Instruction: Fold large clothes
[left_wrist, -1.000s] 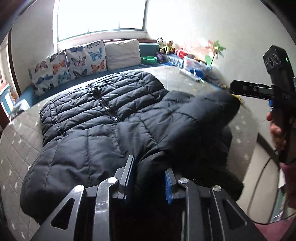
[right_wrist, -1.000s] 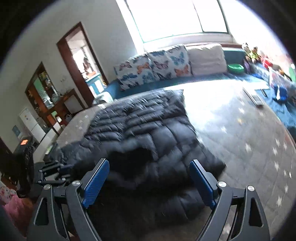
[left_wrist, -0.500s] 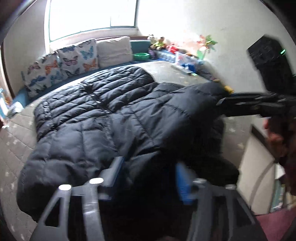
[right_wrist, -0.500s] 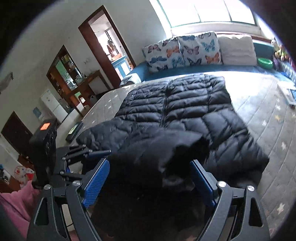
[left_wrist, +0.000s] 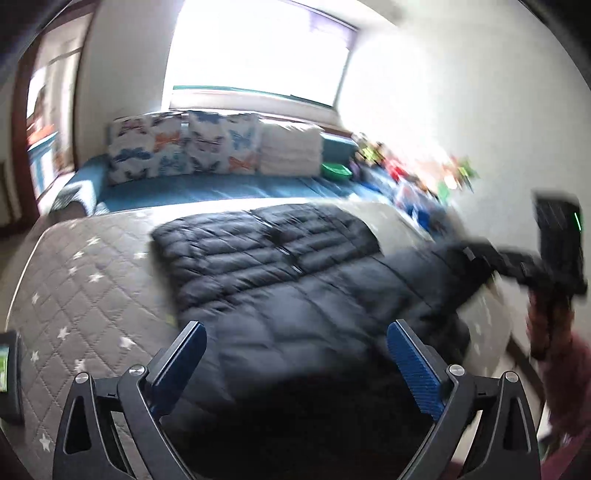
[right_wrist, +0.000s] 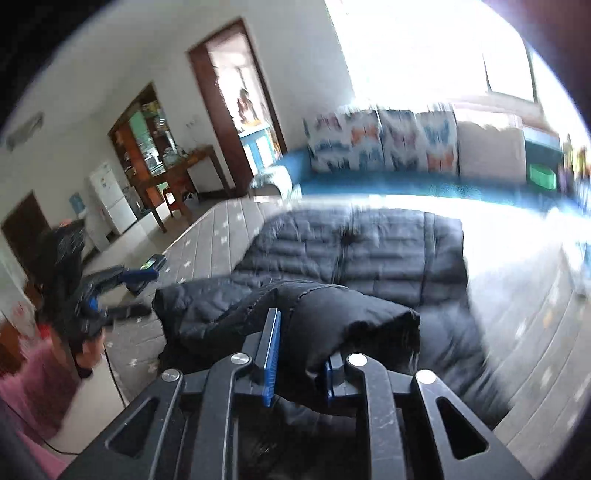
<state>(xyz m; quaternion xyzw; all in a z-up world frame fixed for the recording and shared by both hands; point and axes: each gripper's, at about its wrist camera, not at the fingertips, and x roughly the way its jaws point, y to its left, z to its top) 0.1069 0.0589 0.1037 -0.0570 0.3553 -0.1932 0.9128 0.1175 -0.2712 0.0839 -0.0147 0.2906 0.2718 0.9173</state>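
Your black puffer jacket (left_wrist: 280, 280) lies spread on the quilted mattress (left_wrist: 85, 280), with one part folded over near you. Your right tool (right_wrist: 299, 363) has just closed and pinches this folded part, while your left tool (left_wrist: 295, 354) has just opened wide and holds nothing.

Jacket (left_wrist: 295, 295): black quilted cloth, slight sheen. Mattress (left_wrist: 85, 280): grey stitched fabric, matt. Gripper pads (left_wrist: 415, 371): blue ribbed plastic.

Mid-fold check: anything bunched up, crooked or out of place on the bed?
Nothing damaged. The black jacket lies skewed across the mattress, one part bunched where the right gripper pinches it.
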